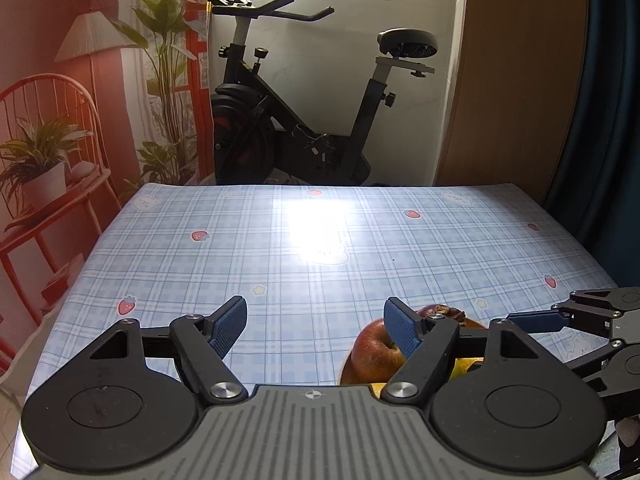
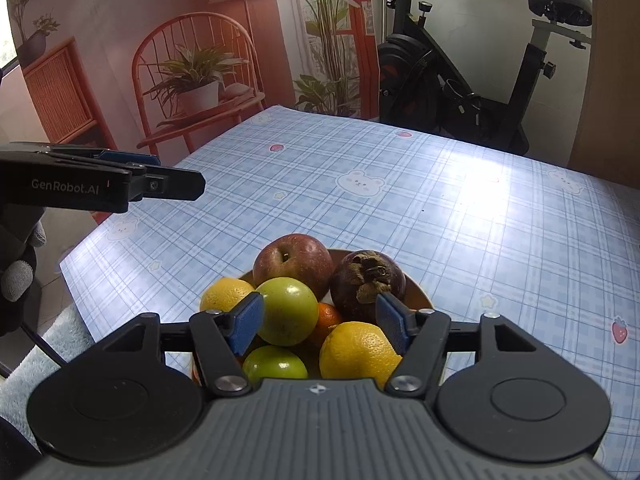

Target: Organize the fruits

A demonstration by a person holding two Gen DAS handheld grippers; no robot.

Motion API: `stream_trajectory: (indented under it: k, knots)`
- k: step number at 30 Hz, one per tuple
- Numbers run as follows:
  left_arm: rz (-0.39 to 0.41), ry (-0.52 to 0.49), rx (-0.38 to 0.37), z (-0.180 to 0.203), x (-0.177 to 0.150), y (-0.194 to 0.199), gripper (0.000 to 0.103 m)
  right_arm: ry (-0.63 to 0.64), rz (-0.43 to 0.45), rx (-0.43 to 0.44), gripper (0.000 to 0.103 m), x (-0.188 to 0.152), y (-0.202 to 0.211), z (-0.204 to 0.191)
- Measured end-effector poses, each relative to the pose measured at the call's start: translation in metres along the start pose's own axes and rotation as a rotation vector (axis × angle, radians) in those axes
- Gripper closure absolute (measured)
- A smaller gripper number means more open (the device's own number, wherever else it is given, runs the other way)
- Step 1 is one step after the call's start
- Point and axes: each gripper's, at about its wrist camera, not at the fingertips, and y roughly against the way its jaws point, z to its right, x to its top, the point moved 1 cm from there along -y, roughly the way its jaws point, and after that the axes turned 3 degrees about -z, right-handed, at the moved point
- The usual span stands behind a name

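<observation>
Both claws are wide apart and hold nothing: right claw (image 2: 320, 322) hovers over the brown round bowl (image 2: 420, 292) of fruits, left claw (image 1: 316, 326) beside it above the blue checked bench (image 1: 280, 240)

The left gripper (image 1: 314, 330) is held level with its jaws spread wide and nothing between the blue pads (image 1: 230, 326); it sits to the left of the fruit bowl (image 2: 420, 294) and above the tabletop. In the right wrist view its housing, marked GenRobot.AI, is seen side-on, carried by a gloved hand (image 2: 18, 276). The right gripper (image 2: 320, 322) is positioned directly over the fruit bowl, jaws likewise spread wide, its blue fingertips (image 2: 248, 320) flanking the piled fruit; contact with any piece cannot be confirmed.
</observation>
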Motion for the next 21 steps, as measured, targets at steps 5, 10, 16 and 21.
stream_trajectory:
  k: [5,10,16,21]
  knots:
    - [0.064,-0.002,0.033,0.007,0.007,0.025,0.017,-0.088,0.131,-0.06,0.012,0.004,0.036,0.011]
    - [0.128,-0.037,0.113,0.019,0.016,0.048,0.009,-0.121,0.169,-0.162,0.0,0.012,0.064,0.013]
    - [0.162,-0.004,0.051,0.022,0.019,0.074,0.009,-0.166,0.192,-0.205,0.0,0.013,0.088,0.011]
    - [0.184,0.0,0.06,0.028,0.019,0.09,0.009,-0.172,0.197,-0.211,0.0,0.013,0.103,0.008]
